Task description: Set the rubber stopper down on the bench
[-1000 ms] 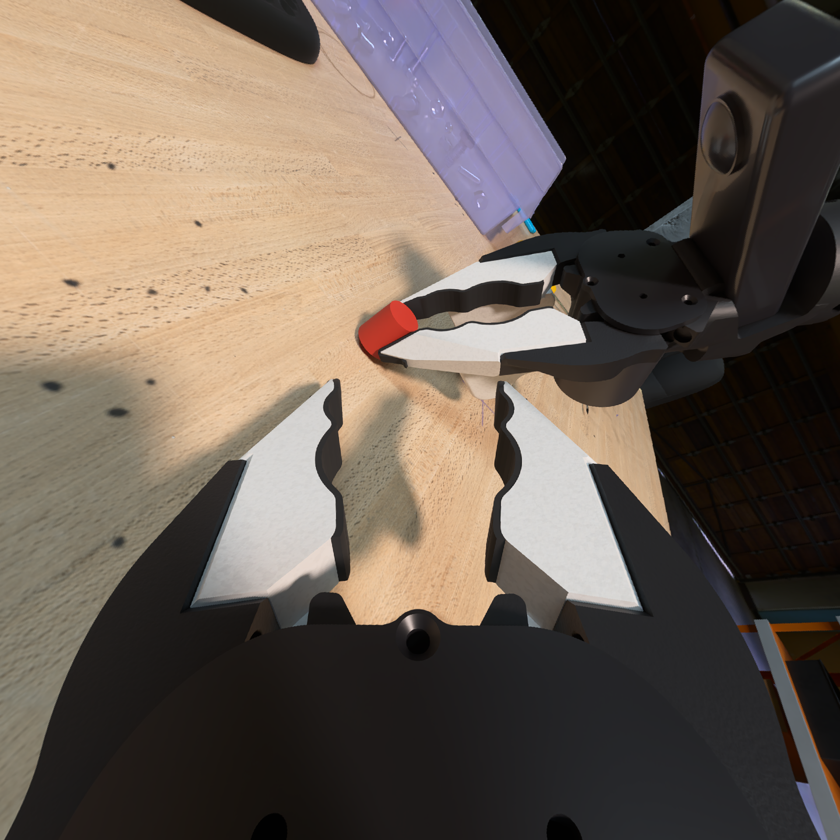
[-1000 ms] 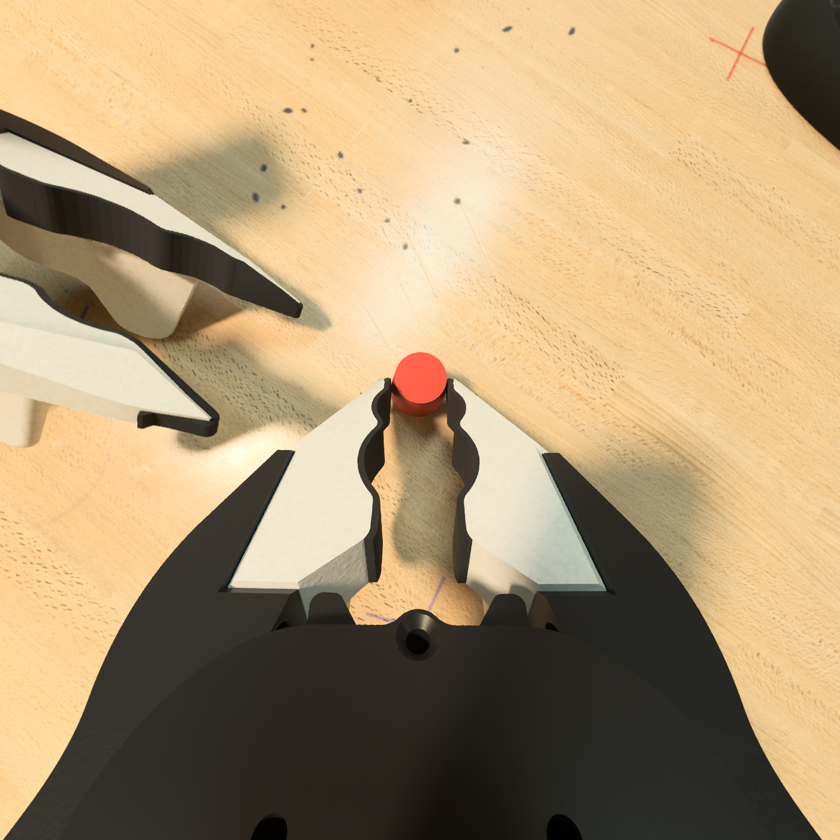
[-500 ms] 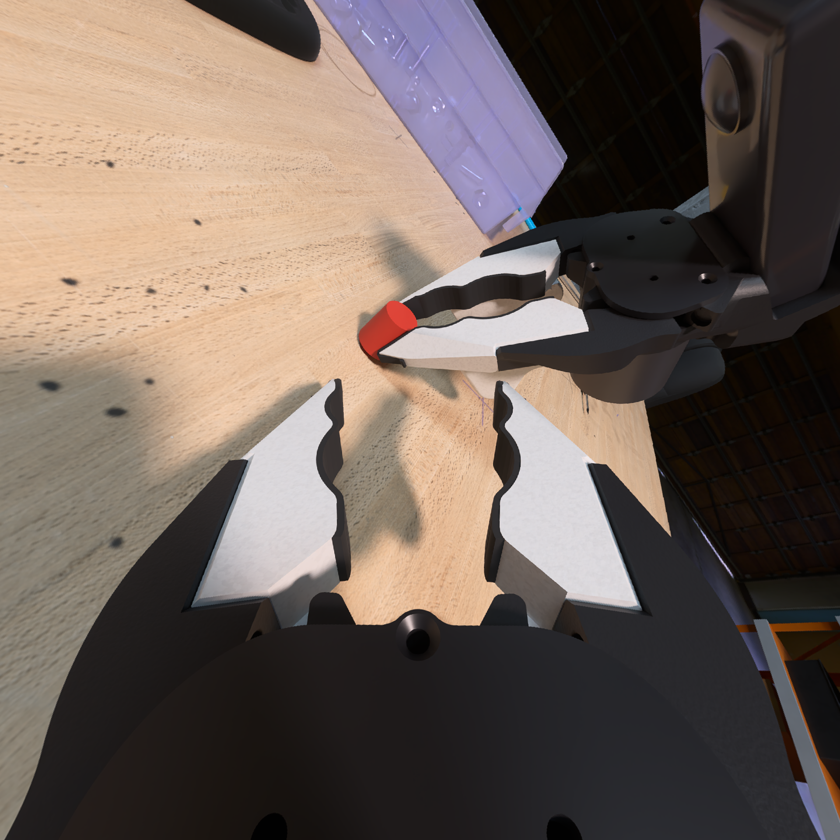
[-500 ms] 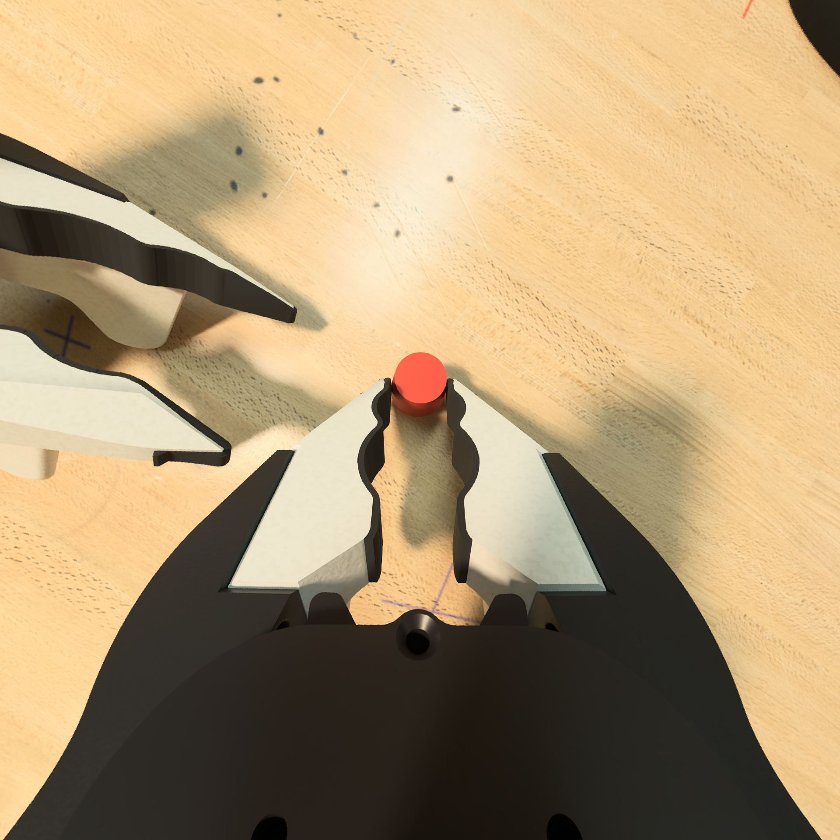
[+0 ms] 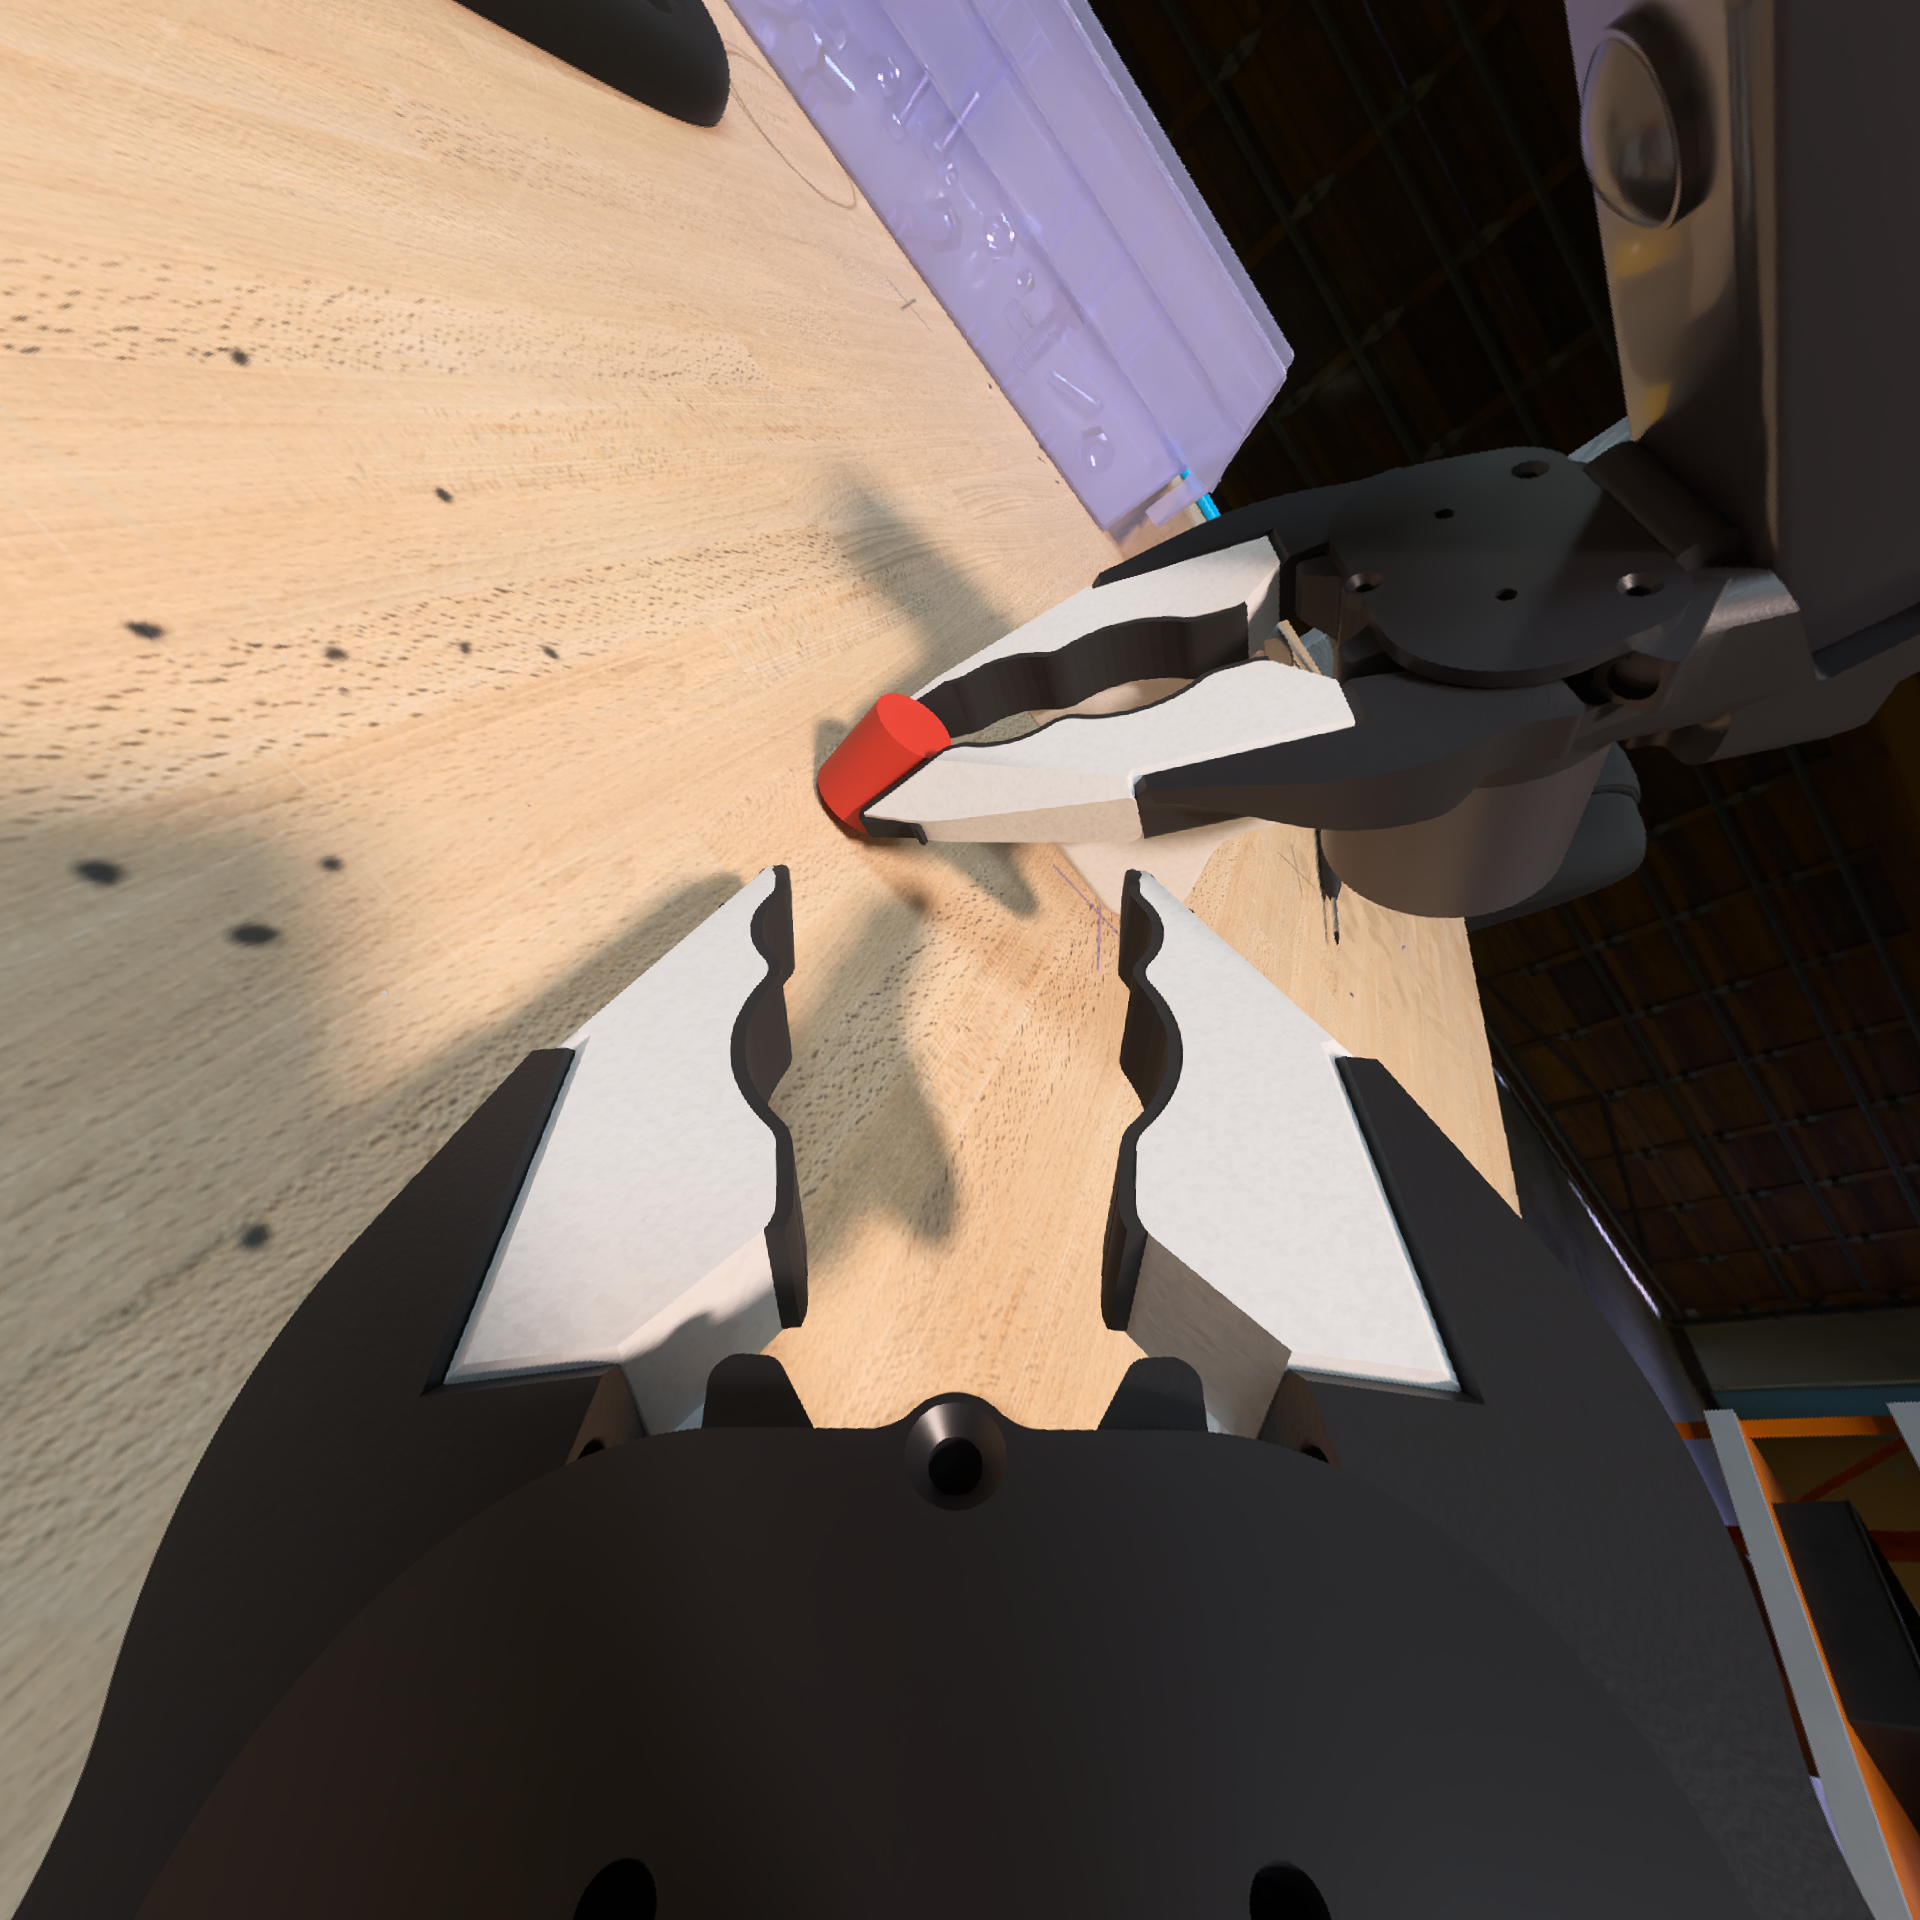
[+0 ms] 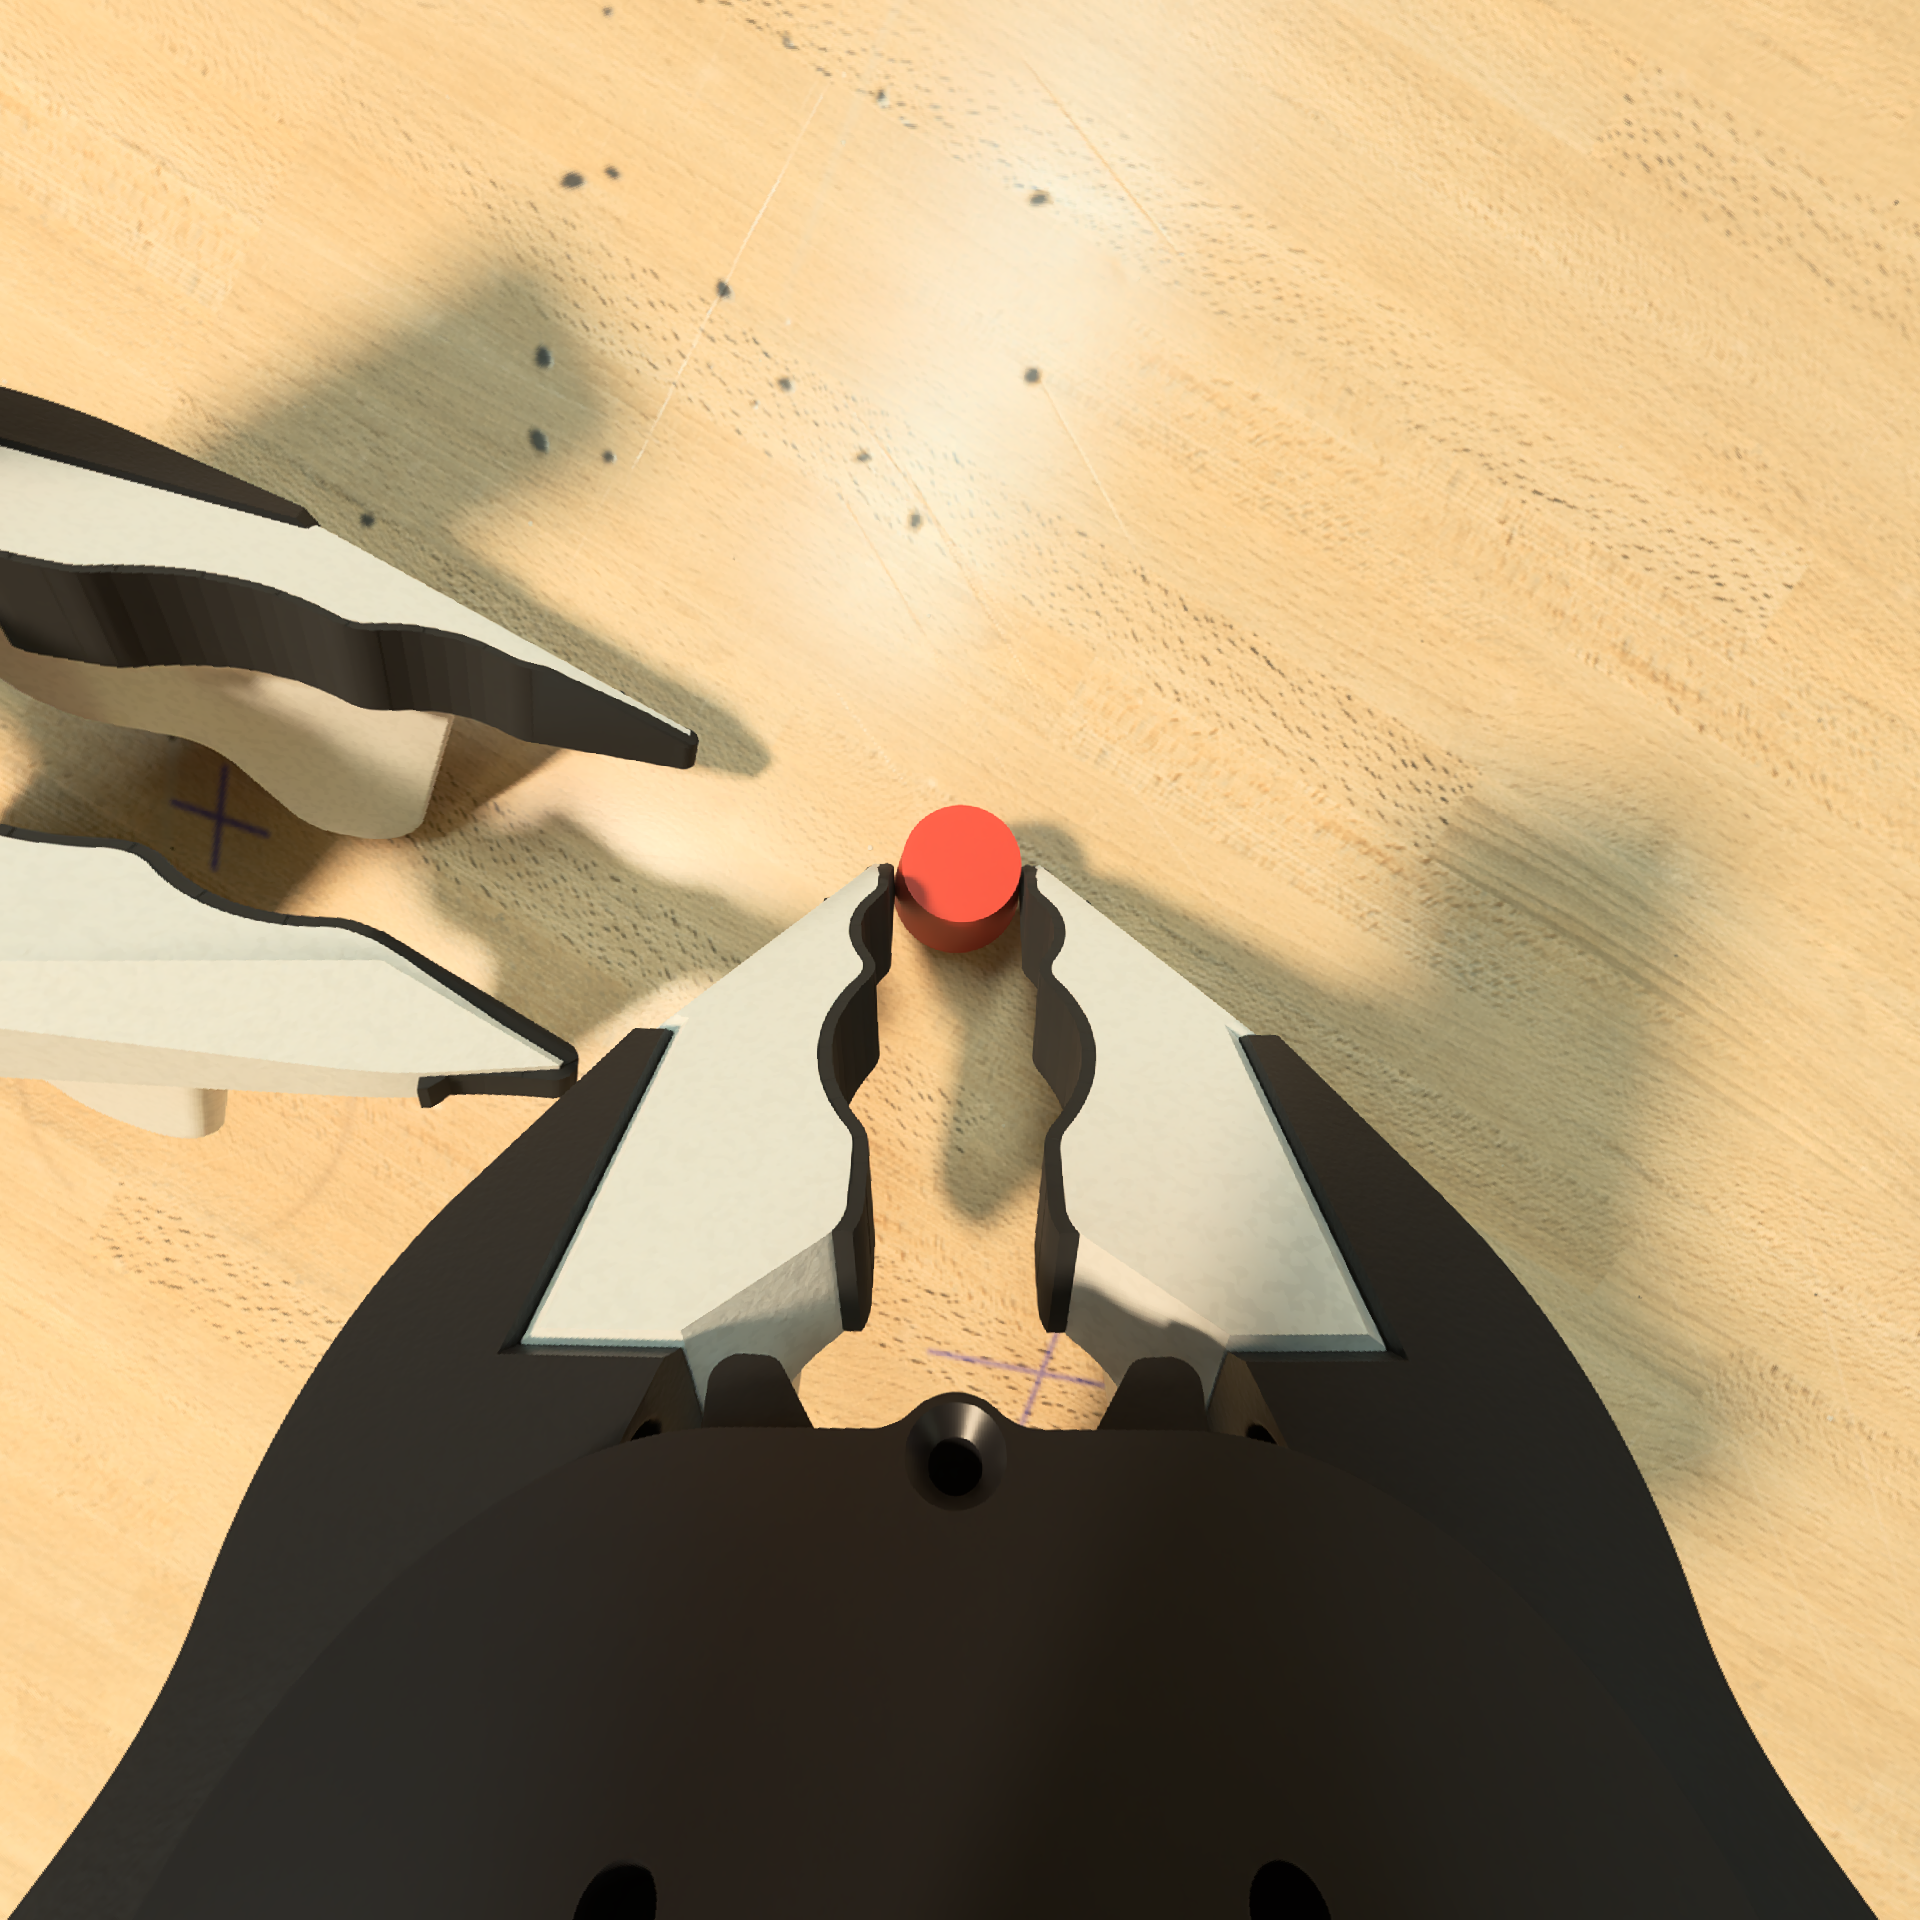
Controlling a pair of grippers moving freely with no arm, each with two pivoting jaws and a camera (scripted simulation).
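Observation:
The red rubber stopper (image 6: 958, 862) is pinched between the fingertips of my right gripper (image 6: 956, 873). It points down at the wooden bench (image 6: 1351, 520). In the left wrist view the stopper (image 5: 873, 758) has its lower end at the bench (image 5: 416, 520) surface, with a small shadow right under it. The right gripper (image 5: 904, 769) reaches in from the right. My left gripper (image 5: 956, 878) is open and empty, just short of the stopper. It also shows at the left of the right wrist view (image 6: 629, 909).
A translucent purple tray (image 5: 1039, 239) lies along the bench's far edge, with a black object (image 5: 623, 52) beside it. The bench edge (image 5: 1486, 1091) runs close on the right, dark floor beyond. Pencil crosses (image 6: 218, 821) (image 6: 1039, 1377) mark the wood.
The right gripper's body has swung upward and tilted steeper while the stopper stayed at the same spot on the bench. The left gripper has not moved.

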